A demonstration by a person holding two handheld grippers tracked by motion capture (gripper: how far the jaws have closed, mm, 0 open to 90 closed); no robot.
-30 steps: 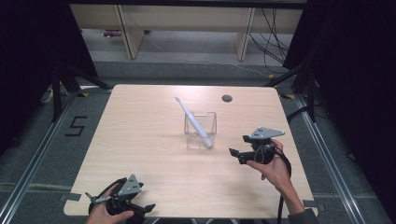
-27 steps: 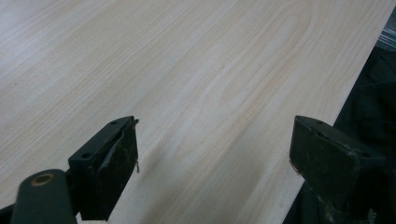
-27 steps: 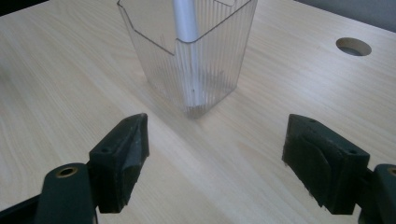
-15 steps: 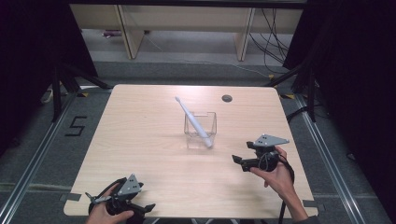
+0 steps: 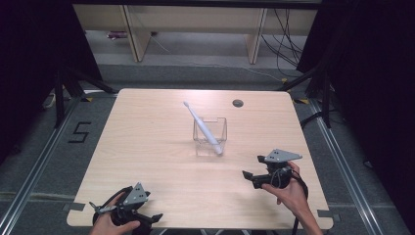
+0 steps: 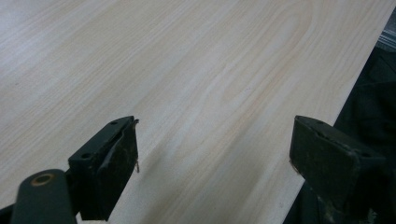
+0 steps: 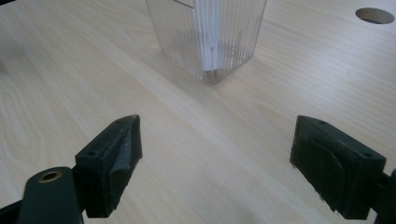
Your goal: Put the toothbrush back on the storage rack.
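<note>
**Toothbrush in holder, both grippers empty**

High view: toothbrush (image 5: 201, 127) leans in the clear holder (image 5: 210, 136) mid-table, head up and left. Your right gripper (image 5: 250, 176) sits near the holder, front-right of it; left gripper (image 5: 147, 220) is well apart at the near table (image 5: 147, 147) edge.

Left gripper view: jaws wide, nothing between them, just bare wood.

Right gripper view: jaws have just been opening, now wide and empty, holder straight ahead. Risk: swing forward and you'll clip the light holder, tipping it and the brush.
</note>
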